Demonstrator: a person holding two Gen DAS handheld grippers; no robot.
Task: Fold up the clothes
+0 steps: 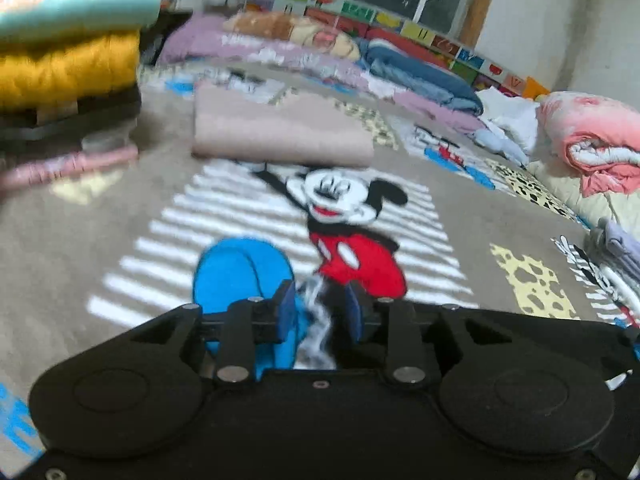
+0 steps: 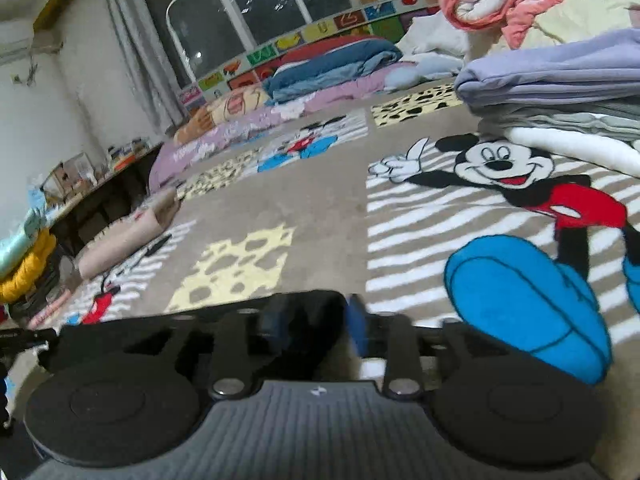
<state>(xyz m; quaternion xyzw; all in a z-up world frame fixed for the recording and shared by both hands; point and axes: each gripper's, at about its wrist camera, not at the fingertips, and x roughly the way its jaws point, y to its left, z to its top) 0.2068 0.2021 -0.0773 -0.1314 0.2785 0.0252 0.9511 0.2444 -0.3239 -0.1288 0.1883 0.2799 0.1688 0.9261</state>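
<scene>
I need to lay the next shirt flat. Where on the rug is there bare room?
Free: the rug between the folded beige piece and the lavender stack. Crowded: the far edge with bedding, and the right side.

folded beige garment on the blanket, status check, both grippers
Left gripper, right gripper: open, empty. Beige garment folded on blanket. Nothing in the way.
</scene>
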